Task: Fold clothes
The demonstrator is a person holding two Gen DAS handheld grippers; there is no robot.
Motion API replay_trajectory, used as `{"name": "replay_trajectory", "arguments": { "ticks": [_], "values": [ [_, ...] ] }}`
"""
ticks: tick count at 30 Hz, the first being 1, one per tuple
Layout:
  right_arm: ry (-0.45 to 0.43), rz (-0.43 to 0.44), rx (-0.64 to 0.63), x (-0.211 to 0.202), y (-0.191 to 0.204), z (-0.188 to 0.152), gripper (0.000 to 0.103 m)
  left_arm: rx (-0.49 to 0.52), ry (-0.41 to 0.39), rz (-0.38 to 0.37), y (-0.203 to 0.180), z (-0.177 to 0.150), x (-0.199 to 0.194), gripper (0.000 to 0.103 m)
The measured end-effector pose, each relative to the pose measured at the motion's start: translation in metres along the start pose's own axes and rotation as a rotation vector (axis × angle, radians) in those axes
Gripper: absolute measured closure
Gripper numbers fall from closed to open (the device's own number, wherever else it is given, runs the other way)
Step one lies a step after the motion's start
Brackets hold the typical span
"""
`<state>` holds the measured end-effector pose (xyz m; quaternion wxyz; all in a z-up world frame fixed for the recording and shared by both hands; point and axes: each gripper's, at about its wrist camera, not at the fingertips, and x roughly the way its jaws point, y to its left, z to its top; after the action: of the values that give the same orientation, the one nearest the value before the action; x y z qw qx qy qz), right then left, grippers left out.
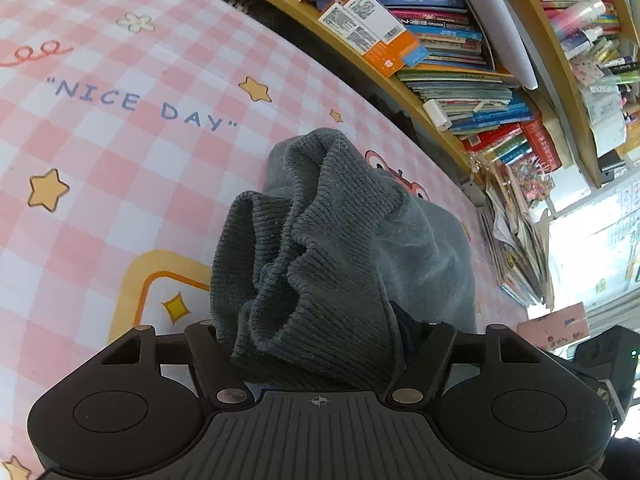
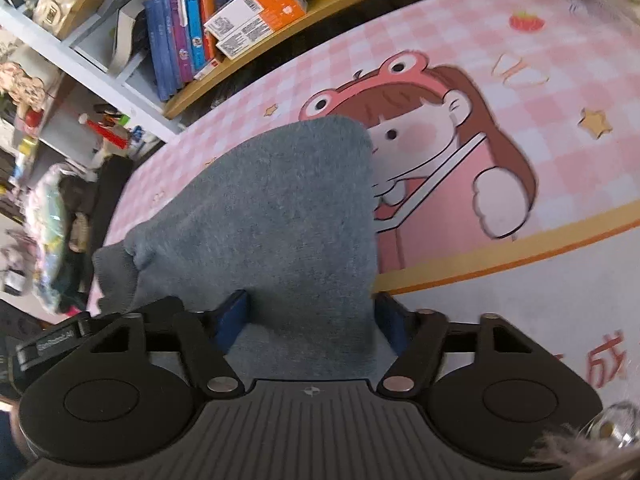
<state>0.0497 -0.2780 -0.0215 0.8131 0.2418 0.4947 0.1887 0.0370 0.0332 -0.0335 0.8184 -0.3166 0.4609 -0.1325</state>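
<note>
Pink-checked sheeting printed with stars and a cartoon figure covers the work surface (image 1: 100, 152), with crowded bookshelves (image 1: 440, 40) beyond it.

Step in hand, as judged: carrying a fold of a grey knitted garment (image 1: 320, 240) across the surface. To do it well, both claws should hold their edges level and travel together, keeping the cloth taut between them so the fold lands square. The ribbed hem is bunched at the left claw and should be smoothed once laid down.

Left gripper (image 1: 320, 344): jaws roughly half open, with the ribbed hem gathered thickly between them. The cloth fills the gap from side to side and rises directly ahead of the claw. The fingertips are buried in the knit, so firm pressure is probable but not confirmed.

Right gripper (image 2: 312, 320): jaws at a middling width, blue pads (image 2: 234, 316) set against either side of a smooth grey panel. The panel stands up ahead of the claw, and a ribbed cuff (image 2: 116, 268) hangs to its left. This reads as a grasp on the garment.
</note>
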Motion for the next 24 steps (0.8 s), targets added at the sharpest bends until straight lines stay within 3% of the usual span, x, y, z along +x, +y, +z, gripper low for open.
{"name": "replay_trajectory", "arguments": {
  "ticks": [4,6,15,24],
  "values": [
    [-0.033,0.004,-0.082,-0.009,0.013,-0.002,0.067,0.035,-0.029,-0.017,-0.007,-0.002,-0.008,0.046],
    [-0.059,0.003,-0.126,-0.015,0.02,-0.004,0.07,0.06,-0.051,-0.025,-0.013,-0.002,-0.013,0.046],
    [-0.134,0.01,-0.215,-0.028,0.035,0.007,0.071,0.119,-0.103,-0.059,-0.028,0.017,-0.024,0.046],
    [-0.166,0.006,-0.252,-0.022,0.041,0.043,0.07,0.156,-0.119,-0.076,-0.042,0.053,-0.012,0.046]
  ]
}}
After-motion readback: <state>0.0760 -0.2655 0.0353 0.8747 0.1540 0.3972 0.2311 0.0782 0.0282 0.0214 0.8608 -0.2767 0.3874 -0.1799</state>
